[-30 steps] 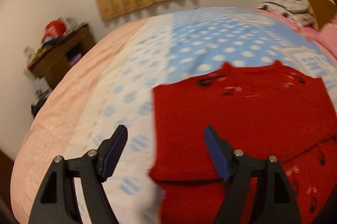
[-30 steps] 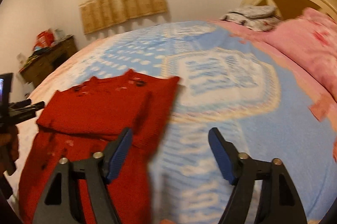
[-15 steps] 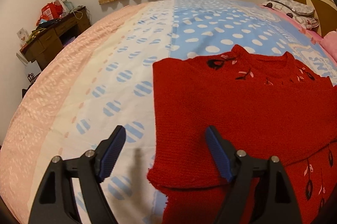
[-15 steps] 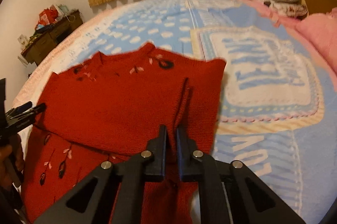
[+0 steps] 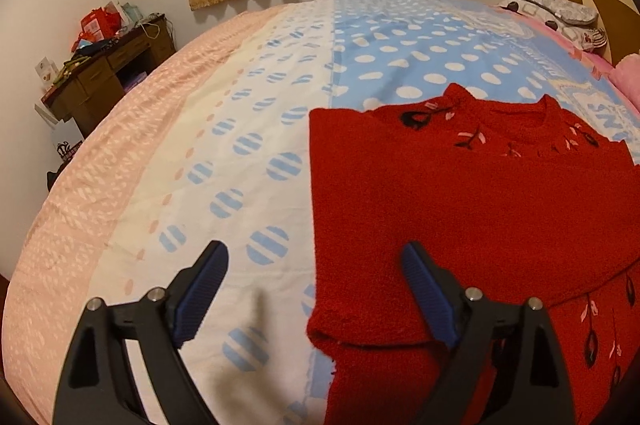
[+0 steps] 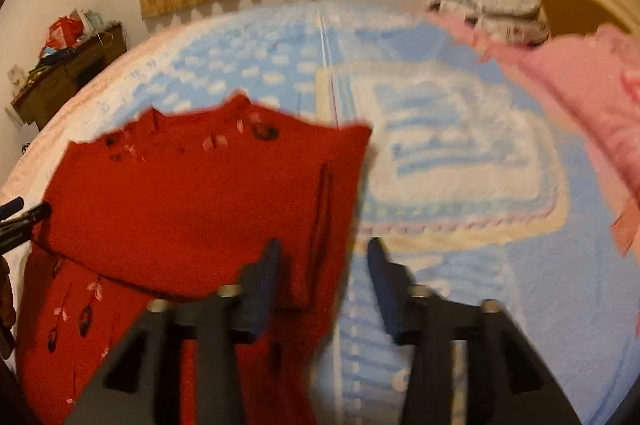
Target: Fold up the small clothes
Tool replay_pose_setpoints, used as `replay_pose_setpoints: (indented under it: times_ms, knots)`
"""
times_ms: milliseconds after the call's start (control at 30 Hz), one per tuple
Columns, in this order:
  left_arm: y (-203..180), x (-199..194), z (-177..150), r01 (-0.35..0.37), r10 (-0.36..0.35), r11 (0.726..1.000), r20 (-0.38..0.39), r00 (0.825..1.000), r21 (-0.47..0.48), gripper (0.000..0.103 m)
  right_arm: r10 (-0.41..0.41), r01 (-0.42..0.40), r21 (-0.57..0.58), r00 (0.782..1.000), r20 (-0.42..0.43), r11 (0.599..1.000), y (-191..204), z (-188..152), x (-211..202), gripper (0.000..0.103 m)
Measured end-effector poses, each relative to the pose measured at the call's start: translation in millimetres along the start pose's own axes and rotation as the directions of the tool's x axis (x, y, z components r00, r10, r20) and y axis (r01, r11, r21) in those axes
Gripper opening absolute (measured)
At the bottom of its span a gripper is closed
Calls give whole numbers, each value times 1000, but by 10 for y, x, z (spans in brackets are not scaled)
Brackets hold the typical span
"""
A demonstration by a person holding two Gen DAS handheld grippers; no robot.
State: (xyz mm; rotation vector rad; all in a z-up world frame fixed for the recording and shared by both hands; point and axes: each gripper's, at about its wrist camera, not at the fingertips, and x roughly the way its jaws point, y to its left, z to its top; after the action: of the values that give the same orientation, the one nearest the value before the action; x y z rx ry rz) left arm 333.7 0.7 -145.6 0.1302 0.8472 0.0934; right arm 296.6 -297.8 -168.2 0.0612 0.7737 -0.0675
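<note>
Your left gripper (image 5: 314, 289) and right gripper (image 6: 322, 281), both spread and holding nothing, straddle opposite near edges of the red sweater (image 5: 460, 209) on the bedspread (image 5: 224, 153).

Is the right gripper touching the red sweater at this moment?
Cannot tell. In the right wrist view the right gripper has its jaws open over the red sweater's edge, but blur hides any contact or gap.

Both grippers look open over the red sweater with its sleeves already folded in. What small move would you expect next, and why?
Probably the left gripper closing on the near left edge of the red sweater. Its jaws straddle that edge, open. The right gripper likewise straddles the opposite edge, so a bottom-to-collar fold looks next.
</note>
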Motion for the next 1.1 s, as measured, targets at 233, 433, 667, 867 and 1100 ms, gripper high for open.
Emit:
replay_pose_setpoints:
  times_ms: [233,433,667,867,1100]
  knots:
    - [-23,73,-76,-4,4,1000,-15,1000,-13,93,104,-107,-58,993,-51,993,295,-59,139,47]
    - [-28,91,-95,-14,14,1000,-12,1000,-11,98,104,-106,-17,991,-85,994,220,-183,286,45]
    - [-24,102,-105,-11,10,1000,-13,1000,-18,100,99,-100,-20,992,-74,995,205,-229,264,45]
    - [-28,106,-112,-2,2,1000,-15,1000,-18,101,90,-91,-9,993,-74,996,206,-203,321,45]
    - [-58,72,-152,-9,9,1000,-16,1000,-4,101,94,-95,-9,993,-73,995,193,-203,326,46]
